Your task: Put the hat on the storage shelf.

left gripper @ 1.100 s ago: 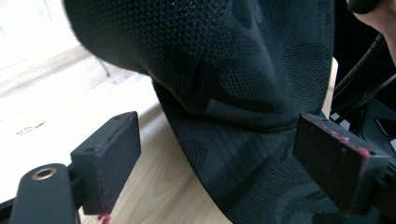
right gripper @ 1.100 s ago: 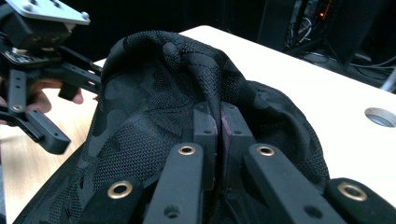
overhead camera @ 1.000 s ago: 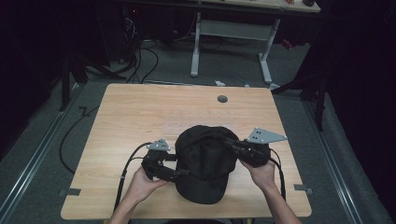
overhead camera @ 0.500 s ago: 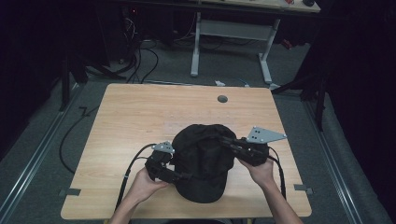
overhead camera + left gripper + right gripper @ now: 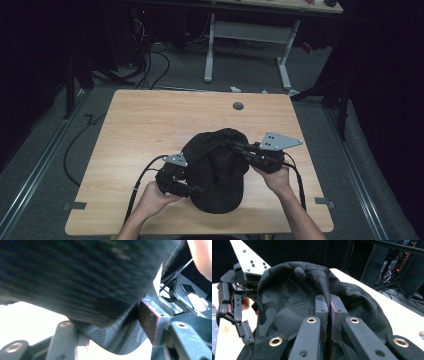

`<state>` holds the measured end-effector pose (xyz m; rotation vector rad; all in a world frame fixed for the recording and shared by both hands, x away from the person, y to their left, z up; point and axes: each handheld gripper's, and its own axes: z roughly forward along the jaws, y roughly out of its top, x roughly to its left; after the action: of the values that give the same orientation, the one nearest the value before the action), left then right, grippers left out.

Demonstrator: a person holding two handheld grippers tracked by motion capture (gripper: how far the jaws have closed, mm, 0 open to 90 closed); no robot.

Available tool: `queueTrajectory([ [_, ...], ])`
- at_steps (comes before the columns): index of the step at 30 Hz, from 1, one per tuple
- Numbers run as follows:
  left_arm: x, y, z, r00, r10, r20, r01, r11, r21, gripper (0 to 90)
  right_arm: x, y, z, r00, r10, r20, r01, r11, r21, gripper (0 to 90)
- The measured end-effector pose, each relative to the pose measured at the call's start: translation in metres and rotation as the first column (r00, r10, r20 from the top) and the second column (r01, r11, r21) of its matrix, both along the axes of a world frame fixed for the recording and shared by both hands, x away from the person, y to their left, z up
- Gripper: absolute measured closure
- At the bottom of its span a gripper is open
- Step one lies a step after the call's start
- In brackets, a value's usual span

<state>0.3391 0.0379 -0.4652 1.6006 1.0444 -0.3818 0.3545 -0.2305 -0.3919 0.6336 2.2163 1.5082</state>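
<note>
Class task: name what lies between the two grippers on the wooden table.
The black cap lies between left gripper and right gripper, seen in the high view.

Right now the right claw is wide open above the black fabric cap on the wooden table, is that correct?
Not quite. The right claw is shut, pinching a fold of the black fabric cap on the wooden table; the right gripper view shows its jaws pressed together on the cloth.

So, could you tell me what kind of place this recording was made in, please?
Probably a lab or workshop: a bare wooden table on grey carpet, loose cables on the floor, and an adjustable desk frame behind it in a dark room.
</note>
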Motion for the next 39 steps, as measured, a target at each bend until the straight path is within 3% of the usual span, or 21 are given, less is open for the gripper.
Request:
queueTrajectory([
  [10,-0.002,0.004,0.004,0.9994,-0.029,-0.018,0.028,0.9983,-0.052,70.2,0.006,0.000,0.003,0.9998,0.007,0.020,-0.007,1.000,-0.007,84.0],
  [14,-0.005,0.004,0.005,0.9987,-0.050,0.005,0.050,0.9973,-0.054,85.1,0.006,0.000,0.003,0.9994,0.006,0.034,-0.005,1.000,-0.022,81.7],
  [18,-0.008,0.005,0.007,0.9979,-0.064,0.005,0.064,0.9956,-0.068,85.5,0.005,0.001,0.004,0.9994,0.005,0.035,-0.004,1.000,-0.029,81.8],
  [25,-0.014,0.006,0.011,0.9972,-0.057,0.048,0.062,0.9934,-0.097,86.0,0.004,-0.001,0.006,0.9993,0.010,0.035,-0.011,1.000,0.011,77.7],
  [32,-0.015,0.009,0.013,0.9968,-0.039,0.070,0.047,0.9922,-0.116,86.1,0.002,-0.005,0.010,0.9995,-0.014,0.029,0.013,0.999,0.044,60.1],
  [34,-0.015,0.014,0.017,0.9968,-0.012,0.079,0.023,0.9906,-0.135,86.1,0.002,-0.010,0.008,0.9992,-0.038,0.007,0.038,0.999,0.034,53.5],
  [39,-0.014,0.020,0.019,0.9953,0.018,0.095,-0.005,0.9895,-0.144,86.0,0.002,-0.017,-0.001,0.9976,-0.055,-0.043,0.055,0.998,0.013,50.0],
])
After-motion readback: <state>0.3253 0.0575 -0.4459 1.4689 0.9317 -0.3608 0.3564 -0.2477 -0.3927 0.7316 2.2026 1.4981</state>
